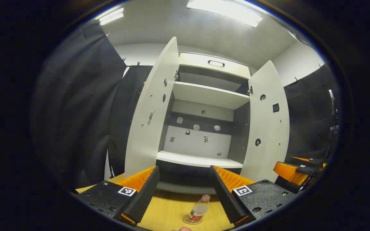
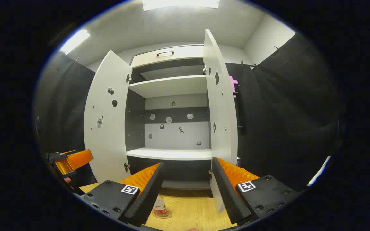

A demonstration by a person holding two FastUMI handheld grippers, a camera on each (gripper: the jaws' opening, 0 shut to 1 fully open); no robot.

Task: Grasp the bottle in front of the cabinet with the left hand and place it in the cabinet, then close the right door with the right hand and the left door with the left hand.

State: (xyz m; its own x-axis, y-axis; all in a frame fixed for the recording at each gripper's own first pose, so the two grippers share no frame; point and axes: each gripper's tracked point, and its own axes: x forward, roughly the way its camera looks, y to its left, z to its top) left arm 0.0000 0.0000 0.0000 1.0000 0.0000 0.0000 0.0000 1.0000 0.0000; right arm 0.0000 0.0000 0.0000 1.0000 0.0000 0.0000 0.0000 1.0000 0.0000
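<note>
**Both claws released, bottle on the worktop in front of the cabinet**

Left claw [image 1: 183, 192]: fingers spread wide, gripping nothing. In the left gripper view the bottle [image 1: 199, 208] stands upright on a small round coaster [image 1: 187, 220] on the worktop [image 1: 165, 211], low in the gap between the fingers and closer to the right-hand finger, not touching either one. The claw sits above and behind it, pointed up into the cabinet [image 1: 204, 106].

Right claw [image 2: 186, 189]: also released, nothing between the fingers. In the right gripper view the bottle [image 2: 160, 208] peeks out just beside the left-hand finger, partly hidden by it, on its coaster near the worktop's front edge. The claw is aimed at the cabinet interior, with the edge of the right door [image 2: 220, 106] just above its right-hand finger.

Cabinet: both doors stand open, left door [image 1: 151, 109] and right door swung out toward the cameras. The lower shelf [image 1: 198, 159] is bare; small stickers dot the back panel and the doors.

Each claw is visible at the edge of the other's view, held at about the same height, well apart from the bottle.
</note>
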